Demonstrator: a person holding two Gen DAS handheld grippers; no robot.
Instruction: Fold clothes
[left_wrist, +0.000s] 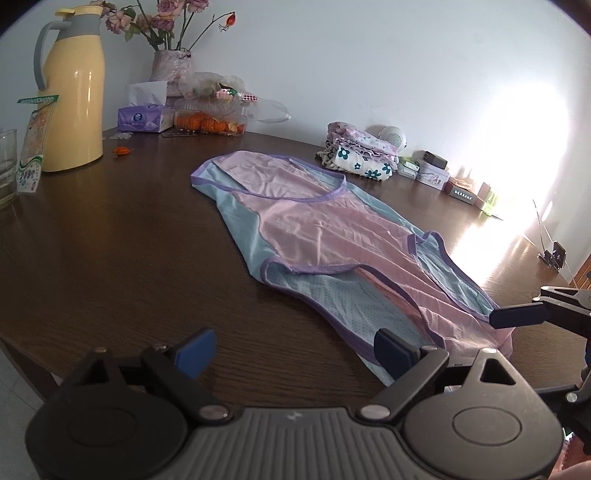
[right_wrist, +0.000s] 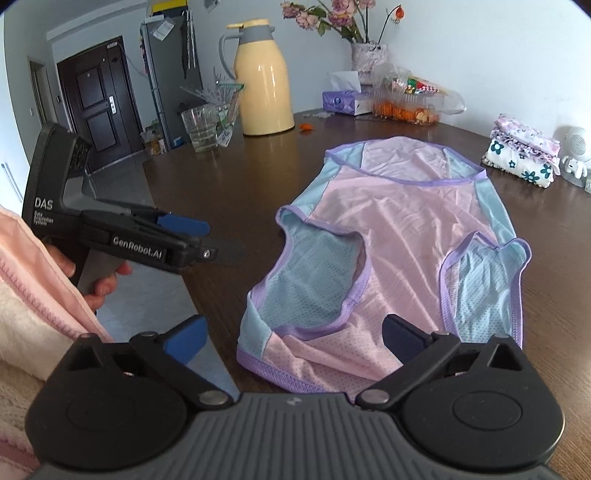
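Observation:
A pink and light-blue sleeveless top with purple trim (left_wrist: 325, 236) lies spread flat on the dark wooden table (left_wrist: 122, 236); it also shows in the right wrist view (right_wrist: 399, 229). My left gripper (left_wrist: 295, 350) is open and empty, low over the table at the top's near end, its right finger over the hem. My right gripper (right_wrist: 295, 338) is open and empty, hovering just above the hem. The left gripper shows from the side in the right wrist view (right_wrist: 207, 240), off the table's left edge. The right gripper's fingertip (left_wrist: 517, 315) shows at the right in the left wrist view.
A yellow thermos (left_wrist: 70, 96), a glass (left_wrist: 7, 166), a tissue box (left_wrist: 144, 118), a flower vase (left_wrist: 171, 66) and a tray of oranges (left_wrist: 210, 123) stand at the back. A folded pile of floral clothes (left_wrist: 362, 153) and small boxes (left_wrist: 432, 173) line the wall.

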